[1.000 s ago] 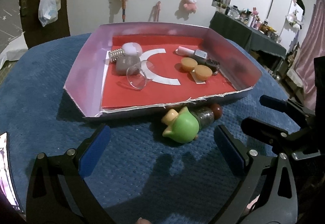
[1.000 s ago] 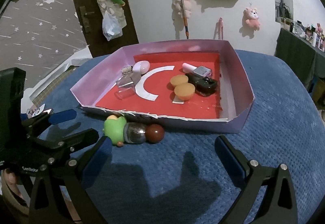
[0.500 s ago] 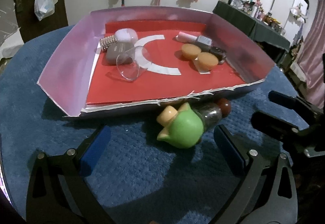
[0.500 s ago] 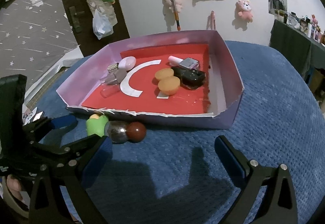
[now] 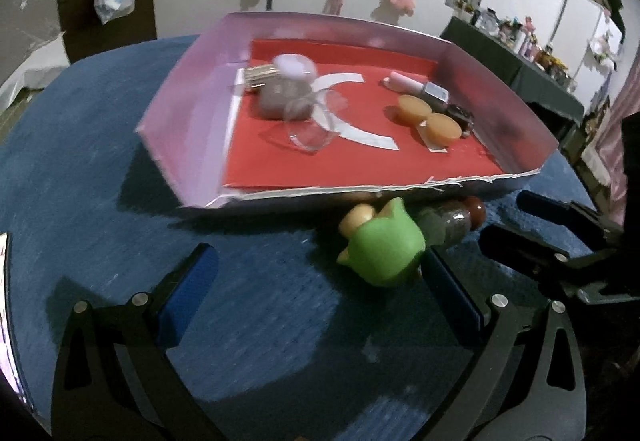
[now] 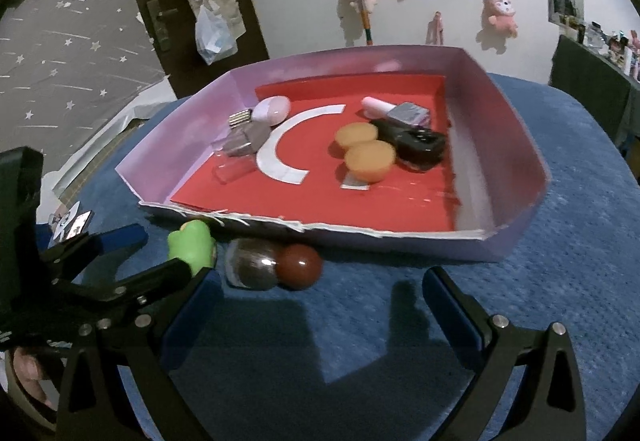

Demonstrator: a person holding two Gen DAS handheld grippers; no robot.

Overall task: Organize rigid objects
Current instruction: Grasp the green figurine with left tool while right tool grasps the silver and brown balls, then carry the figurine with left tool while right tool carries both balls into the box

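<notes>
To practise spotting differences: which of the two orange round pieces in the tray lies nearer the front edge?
The orange piece beside the white strip is nearer; its twin sits behind it.

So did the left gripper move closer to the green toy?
Yes. In the left wrist view the green toy now sits lower and to the right, by the right jaw of the left gripper, while staying beside the tray.

Place: I work in a home, a lived-in room.
Wall: I see plush toys [image 6: 500, 13] hanging.
Side table [image 5: 516, 69]: crowded with small bottles.
Door [image 6: 160, 17]: a plastic bag hangs there.
</notes>
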